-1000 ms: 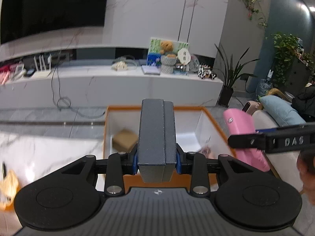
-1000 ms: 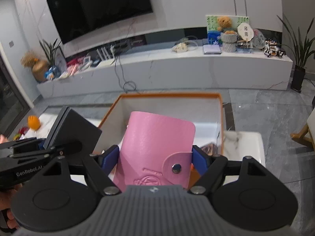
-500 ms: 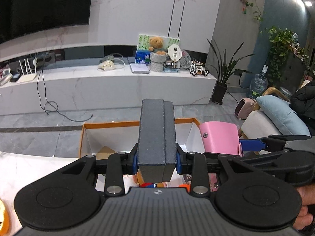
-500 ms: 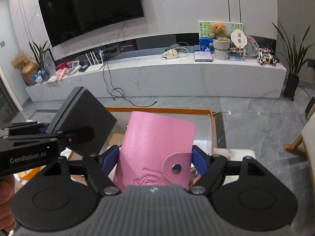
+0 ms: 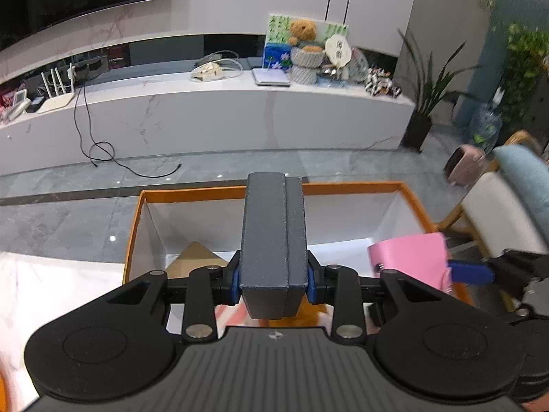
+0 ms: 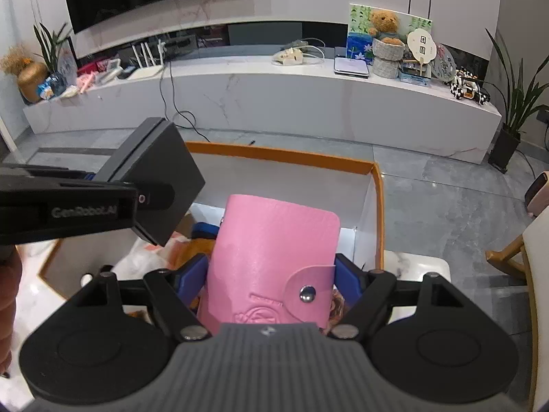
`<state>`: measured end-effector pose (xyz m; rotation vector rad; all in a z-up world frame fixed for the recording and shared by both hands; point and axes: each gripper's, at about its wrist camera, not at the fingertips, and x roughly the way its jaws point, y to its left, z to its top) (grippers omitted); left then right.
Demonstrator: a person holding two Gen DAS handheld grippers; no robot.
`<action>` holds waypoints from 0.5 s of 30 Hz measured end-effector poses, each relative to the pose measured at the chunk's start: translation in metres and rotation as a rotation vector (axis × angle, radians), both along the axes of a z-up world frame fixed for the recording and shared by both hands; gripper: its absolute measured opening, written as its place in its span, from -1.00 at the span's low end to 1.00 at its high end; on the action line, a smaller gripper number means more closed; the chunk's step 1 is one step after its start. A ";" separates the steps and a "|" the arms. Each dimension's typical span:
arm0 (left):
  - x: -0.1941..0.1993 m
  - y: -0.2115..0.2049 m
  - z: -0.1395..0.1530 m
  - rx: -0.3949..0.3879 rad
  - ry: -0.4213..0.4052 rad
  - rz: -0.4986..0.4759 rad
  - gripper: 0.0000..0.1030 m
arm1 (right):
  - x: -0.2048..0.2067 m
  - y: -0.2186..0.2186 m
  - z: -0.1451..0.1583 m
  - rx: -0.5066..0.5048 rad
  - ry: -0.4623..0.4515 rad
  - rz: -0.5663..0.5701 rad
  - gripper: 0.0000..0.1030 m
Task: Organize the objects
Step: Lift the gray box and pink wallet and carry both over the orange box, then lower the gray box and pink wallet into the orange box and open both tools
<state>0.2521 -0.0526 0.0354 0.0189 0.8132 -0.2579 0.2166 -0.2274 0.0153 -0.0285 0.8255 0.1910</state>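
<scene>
The open orange-rimmed white cardboard box (image 6: 372,171) lies directly below and ahead of both tools. The right gripper (image 6: 274,274) clamps a pink snap-button leather card wallet (image 6: 274,257) upright; the left gripper (image 5: 272,279) pinches a slim dark-grey rectangular case (image 5: 272,237), long axis pointing forward over the box.
</scene>
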 end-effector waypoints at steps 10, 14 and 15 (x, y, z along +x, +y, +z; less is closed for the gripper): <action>0.010 -0.027 -0.013 0.212 -0.037 -0.060 -0.24 | 0.026 0.007 -0.019 -0.071 0.013 -0.020 0.53; 0.009 -0.049 -0.024 0.349 -0.076 -0.116 -0.24 | 0.029 0.009 -0.025 -0.086 0.019 -0.034 0.53; 0.010 -0.052 -0.028 0.371 -0.072 -0.119 -0.24 | 0.029 0.010 -0.028 -0.101 0.024 -0.034 0.53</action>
